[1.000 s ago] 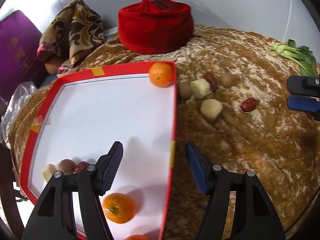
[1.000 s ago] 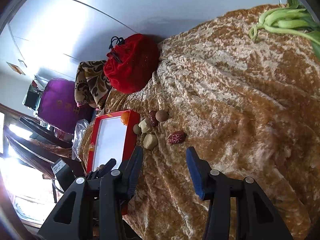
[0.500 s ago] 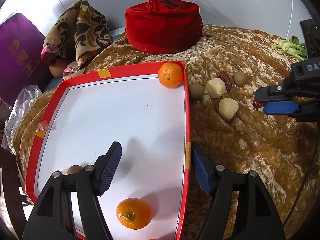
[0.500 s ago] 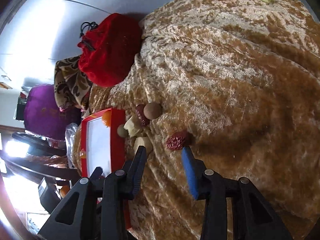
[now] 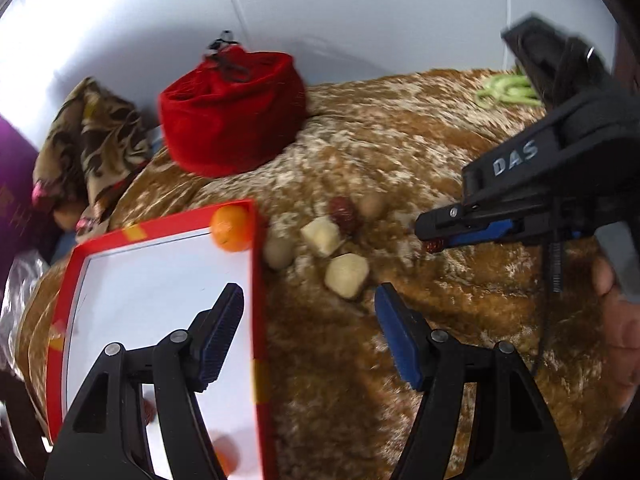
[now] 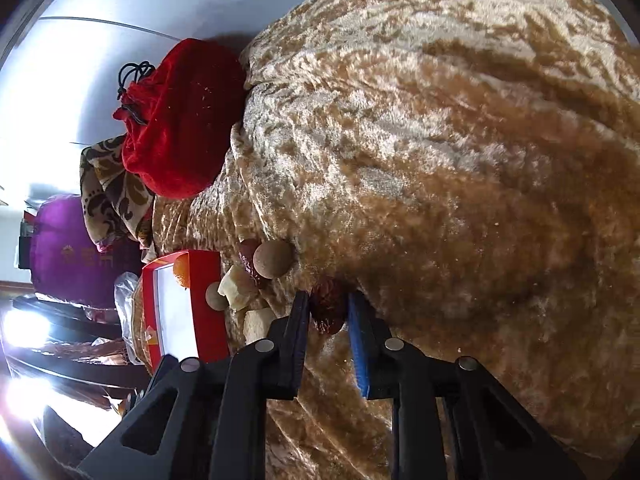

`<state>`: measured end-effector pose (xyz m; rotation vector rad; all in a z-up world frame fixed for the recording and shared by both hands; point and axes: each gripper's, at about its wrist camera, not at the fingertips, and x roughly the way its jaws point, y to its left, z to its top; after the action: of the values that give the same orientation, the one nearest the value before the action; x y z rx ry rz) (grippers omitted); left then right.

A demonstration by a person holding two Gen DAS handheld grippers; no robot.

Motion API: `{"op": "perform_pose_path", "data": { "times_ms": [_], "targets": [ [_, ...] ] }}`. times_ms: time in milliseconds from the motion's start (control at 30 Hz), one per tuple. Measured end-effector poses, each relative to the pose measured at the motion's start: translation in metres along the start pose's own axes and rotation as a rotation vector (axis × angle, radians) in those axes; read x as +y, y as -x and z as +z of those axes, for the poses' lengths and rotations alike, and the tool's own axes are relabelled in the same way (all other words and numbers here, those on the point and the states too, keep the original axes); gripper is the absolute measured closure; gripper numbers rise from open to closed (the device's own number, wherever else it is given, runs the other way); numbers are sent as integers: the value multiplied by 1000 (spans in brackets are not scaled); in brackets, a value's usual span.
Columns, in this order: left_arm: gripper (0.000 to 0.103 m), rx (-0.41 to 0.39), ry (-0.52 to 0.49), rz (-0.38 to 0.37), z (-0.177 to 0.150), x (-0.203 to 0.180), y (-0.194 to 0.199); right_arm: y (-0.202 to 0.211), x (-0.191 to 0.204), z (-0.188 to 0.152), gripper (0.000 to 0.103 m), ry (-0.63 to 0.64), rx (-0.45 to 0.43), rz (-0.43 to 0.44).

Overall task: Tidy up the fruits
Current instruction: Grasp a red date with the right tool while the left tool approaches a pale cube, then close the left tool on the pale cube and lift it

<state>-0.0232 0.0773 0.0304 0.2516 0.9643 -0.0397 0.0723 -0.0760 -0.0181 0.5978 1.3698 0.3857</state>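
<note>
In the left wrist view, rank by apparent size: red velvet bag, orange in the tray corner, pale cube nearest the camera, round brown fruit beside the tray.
1. red velvet bag
2. orange
3. pale cube
4. round brown fruit

Orange and cube look close; unsure.

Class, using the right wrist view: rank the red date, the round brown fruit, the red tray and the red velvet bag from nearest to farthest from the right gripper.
1. Red date: between the right gripper pads.
2. Round brown fruit: just beyond, up-left.
3. Red tray: farther left.
4. Red velvet bag: farthest, near the wall.
</note>
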Motion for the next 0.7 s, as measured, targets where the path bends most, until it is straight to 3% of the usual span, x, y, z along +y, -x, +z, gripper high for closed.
{"op": "perform_pose_path", "data": {
  "times_ms": [167, 300, 367, 433, 667, 700],
  "targets": [
    [35, 38, -10, -90, 4, -3, -11, 35, -3, -2, 83, 34, -18, 20],
    [40, 55, -17, -52, 2, -7, -19, 55, -14, 0, 83, 23, -38, 45],
    [50, 63, 0, -60, 4, -4, -25, 57, -16, 0, 83, 20, -33, 49],
    [53, 76, 0, -63, 6, -3, -33, 58, -19, 0, 83, 15, -21, 57],
    [54, 95, -2, -107, 11, -4, -42, 53, -13, -4, 83, 34, -14, 62],
    [54, 125, 0, -125, 11, -5, -43, 52, -12, -4, 83, 33, -14, 64]
  ]
}}
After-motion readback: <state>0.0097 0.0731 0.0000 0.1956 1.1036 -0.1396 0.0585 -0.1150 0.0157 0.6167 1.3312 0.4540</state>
